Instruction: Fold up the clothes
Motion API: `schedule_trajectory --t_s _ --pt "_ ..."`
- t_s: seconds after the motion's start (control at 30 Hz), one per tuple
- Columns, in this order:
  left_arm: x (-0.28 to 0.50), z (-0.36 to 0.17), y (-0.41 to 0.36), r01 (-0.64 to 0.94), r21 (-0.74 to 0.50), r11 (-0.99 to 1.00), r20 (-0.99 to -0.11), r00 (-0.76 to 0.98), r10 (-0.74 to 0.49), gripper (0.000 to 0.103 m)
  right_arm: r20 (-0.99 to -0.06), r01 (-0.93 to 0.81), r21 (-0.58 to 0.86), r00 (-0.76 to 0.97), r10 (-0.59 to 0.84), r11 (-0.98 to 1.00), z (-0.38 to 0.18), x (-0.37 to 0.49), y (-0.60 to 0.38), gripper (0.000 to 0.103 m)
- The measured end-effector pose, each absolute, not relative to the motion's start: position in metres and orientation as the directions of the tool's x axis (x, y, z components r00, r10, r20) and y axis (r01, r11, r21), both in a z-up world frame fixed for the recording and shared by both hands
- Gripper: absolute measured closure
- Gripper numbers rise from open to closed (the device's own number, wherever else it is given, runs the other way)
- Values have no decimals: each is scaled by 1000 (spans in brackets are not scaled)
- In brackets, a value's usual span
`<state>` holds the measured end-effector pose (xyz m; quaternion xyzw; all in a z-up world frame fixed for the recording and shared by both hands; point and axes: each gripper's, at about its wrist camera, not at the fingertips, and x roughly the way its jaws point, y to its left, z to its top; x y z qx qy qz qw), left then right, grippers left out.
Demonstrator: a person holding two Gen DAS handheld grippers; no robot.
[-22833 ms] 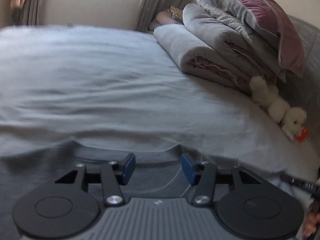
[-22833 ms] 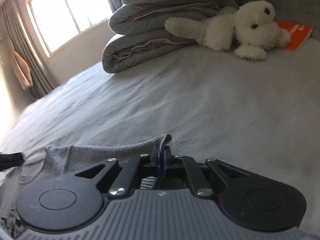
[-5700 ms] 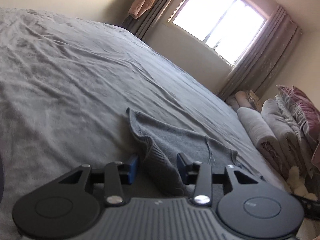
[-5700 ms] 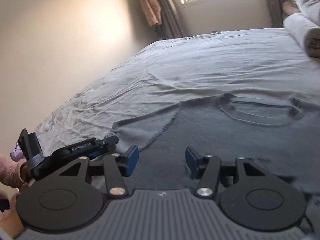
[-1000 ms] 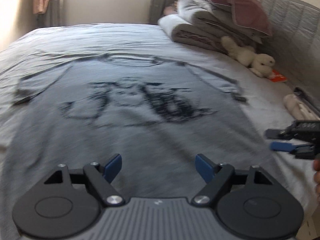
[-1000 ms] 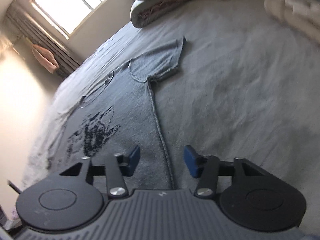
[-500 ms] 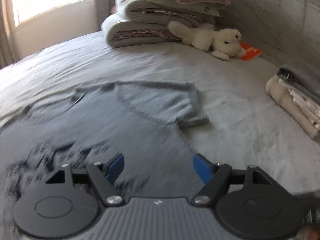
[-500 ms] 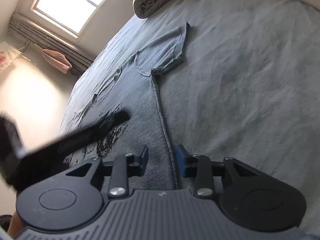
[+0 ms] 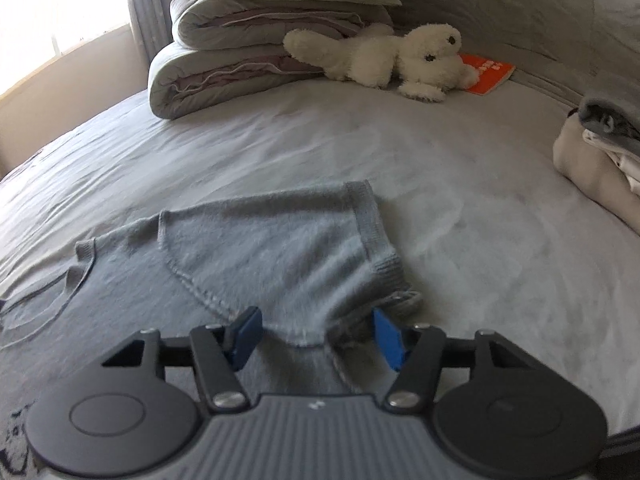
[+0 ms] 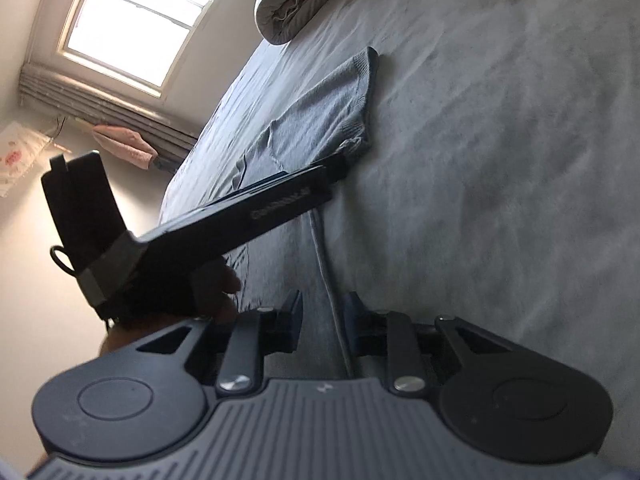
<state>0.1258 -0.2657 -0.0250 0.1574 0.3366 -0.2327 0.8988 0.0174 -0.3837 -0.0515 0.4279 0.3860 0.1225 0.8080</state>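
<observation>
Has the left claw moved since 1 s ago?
Yes. The left claw has shifted toward the headboard-side sleeve of the T-shirt; the white plush toy now sits nearer, ahead.

White lettering on left tongs (image 10: 280,204) (too blurred to read), orange book (image 9: 486,74) print illegible

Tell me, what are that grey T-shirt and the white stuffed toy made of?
The grey T-shirt looks like soft knitted fabric, probably cotton jersey: matte, with ribbed sleeve hem and stitched seams. The white stuffed toy looks like fluffy synthetic plush, with a shaggy pile and dark bead-like eyes.
</observation>
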Motion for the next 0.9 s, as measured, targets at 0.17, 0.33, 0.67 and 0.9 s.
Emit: schedule_trajectory --t_s 0.17,0.33,0.67,0.9 --pt "137 -25 -260 502 50 863 -662 664 -348 82 -520 129 781 676 522 611 -51 32 -377 81" --pt "144 -17 -230 395 -97 914 -616 697 -367 95 -528 118 765 679 511 633 -49 39 -369 82" --pt "133 -24 -123 94 -401 911 -546 774 -321 96 -585 -13 576 691 424 817 -26 43 -319 93" --pt "125 -50 -52 -74 -494 866 -573 777 -260 99 -604 -185 476 642 472 860 -19 42 -274 93"
